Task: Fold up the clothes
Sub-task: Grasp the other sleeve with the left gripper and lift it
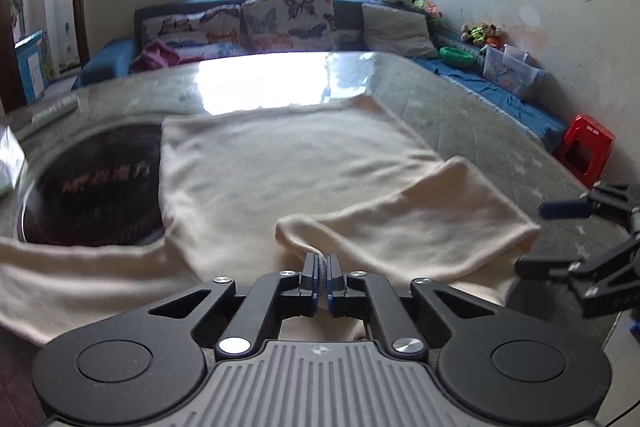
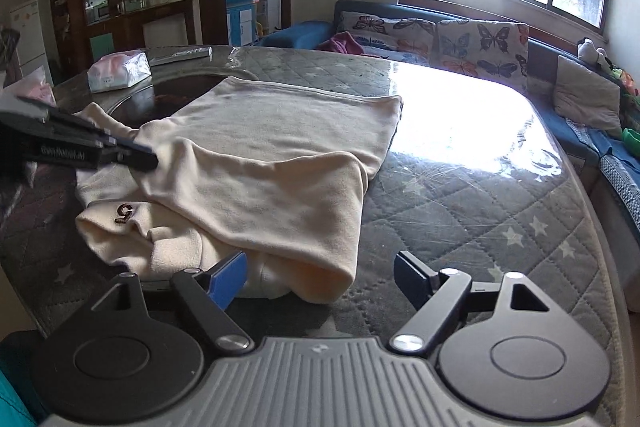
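A cream garment (image 1: 280, 167) (image 2: 280, 131) lies spread flat on the table, with one sleeve (image 1: 420, 219) (image 2: 260, 195) folded across its body. A small dark "6" mark (image 2: 124, 213) shows near its collar end. My left gripper (image 1: 320, 259) is shut, pinching a ridge of the cream cloth at the sleeve's near edge; the right wrist view shows its tip (image 2: 152, 161) against the fabric. My right gripper (image 2: 320, 263) stands open at the near edge, the folded sleeve's end lying loose between its fingers. In the left wrist view it (image 1: 530, 235) sits just right of the sleeve.
The table (image 1: 480, 131) (image 2: 460, 195) has a grey quilted cover under glossy clear plastic, with a dark round inset (image 1: 92, 187) on the left. A tissue pack (image 2: 118, 71) sits at the far left. A sofa with butterfly cushions (image 1: 288, 15) and a red stool (image 1: 588, 147) stand beyond.
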Available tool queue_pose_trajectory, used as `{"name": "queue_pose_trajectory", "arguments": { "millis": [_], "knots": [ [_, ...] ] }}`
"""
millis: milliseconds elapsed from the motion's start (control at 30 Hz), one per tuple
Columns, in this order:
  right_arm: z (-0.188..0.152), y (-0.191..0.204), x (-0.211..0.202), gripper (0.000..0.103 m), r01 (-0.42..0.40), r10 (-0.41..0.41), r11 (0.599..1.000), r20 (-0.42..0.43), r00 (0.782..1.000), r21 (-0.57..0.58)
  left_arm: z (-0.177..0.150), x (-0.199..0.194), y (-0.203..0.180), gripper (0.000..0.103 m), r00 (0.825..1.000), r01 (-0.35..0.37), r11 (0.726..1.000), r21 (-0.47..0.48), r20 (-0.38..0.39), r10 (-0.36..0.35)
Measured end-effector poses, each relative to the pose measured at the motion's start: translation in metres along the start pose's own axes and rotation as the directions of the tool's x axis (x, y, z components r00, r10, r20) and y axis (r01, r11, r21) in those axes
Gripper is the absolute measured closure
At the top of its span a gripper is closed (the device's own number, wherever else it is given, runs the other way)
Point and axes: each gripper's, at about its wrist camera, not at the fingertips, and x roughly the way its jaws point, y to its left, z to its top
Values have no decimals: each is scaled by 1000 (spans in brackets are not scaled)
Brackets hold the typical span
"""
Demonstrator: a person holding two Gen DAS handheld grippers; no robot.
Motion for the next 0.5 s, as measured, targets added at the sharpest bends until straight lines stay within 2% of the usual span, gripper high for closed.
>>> {"name": "queue_pose_trajectory", "arguments": {
  "millis": [300,500],
  "knots": [
    [1,0,8,20,10,-11,999,29,1000,51,80,-31,-27,99,986,35,991,129,155,-55],
    [-2,1,11,20,49,-50,998,27,998,37,108,-39,-37,99,976,43,984,176,204,-79]
  ]
}}
